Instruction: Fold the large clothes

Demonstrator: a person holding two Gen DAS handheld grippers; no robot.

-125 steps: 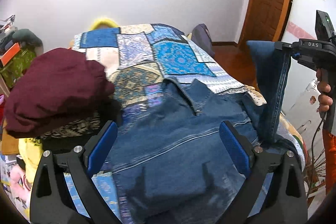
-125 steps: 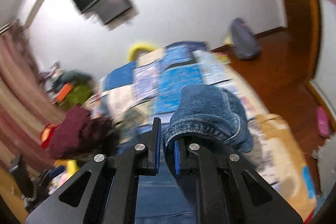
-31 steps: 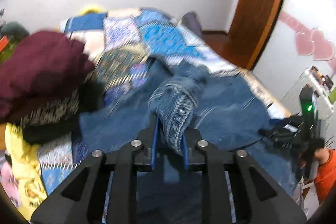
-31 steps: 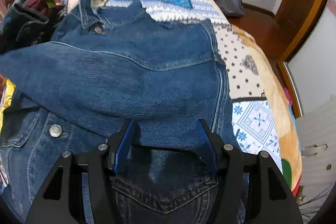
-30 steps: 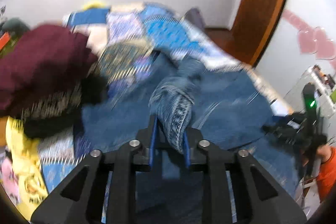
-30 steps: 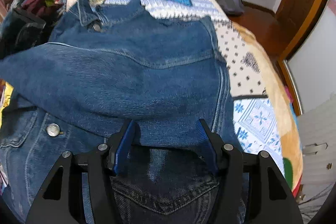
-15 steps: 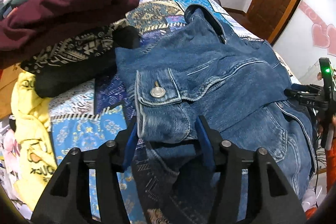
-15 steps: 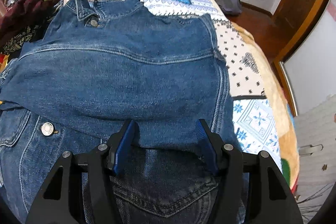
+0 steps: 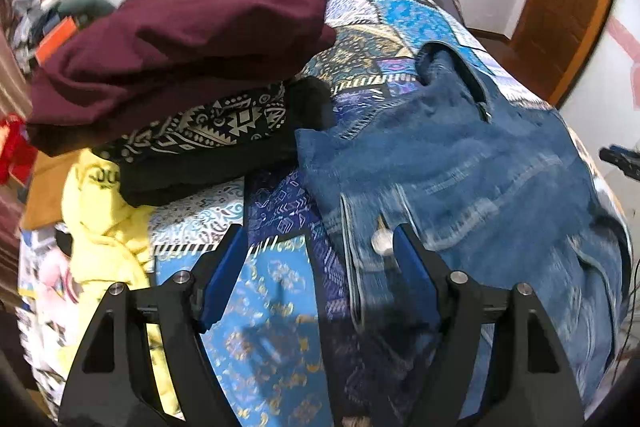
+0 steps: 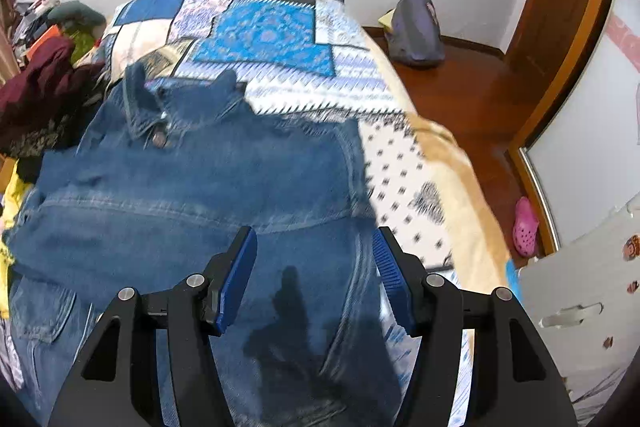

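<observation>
1. Left wrist view: left gripper (image 9: pixel 316 263) hangs with fingers spread wide and nothing between them. It sits above the near left edge of the denim jacket (image 9: pixel 460 179), where a chest pocket with a metal button (image 9: pixel 380 239) shows, somewhat blurred.
2. Same view: the jacket lies on the patchwork bedspread (image 9: pixel 276 291), collar toward the far end. Its left edge is just beside a clothes pile (image 9: pixel 180 67): maroon garment on top, black patterned fabric under it, yellow garment (image 9: pixel 100 211) lower left.
3. Judgement: for the next fold, pinch the left panel at the seam edge only, both layers. Keep clear of the black fabric so it is not dragged along.
4. Right wrist view: right gripper (image 10: pixel 314 279) is likewise spread and empty, above the lower middle of the jacket (image 10: pixel 200 187). A folded-over layer crosses the body; the collar and collar button (image 10: pixel 158 137) sit far left.
5. Same view: bare bedspread (image 10: pixel 400 167) to the right; a purple bag (image 10: pixel 416 31) and a pink shoe (image 10: pixel 524 227) are on the floor.
6. Judgement: take the hem at matching height on both sides, lift evenly and carry it toward the collar. Denim is stiff and heavy, so a shallow pinch may slip.
</observation>
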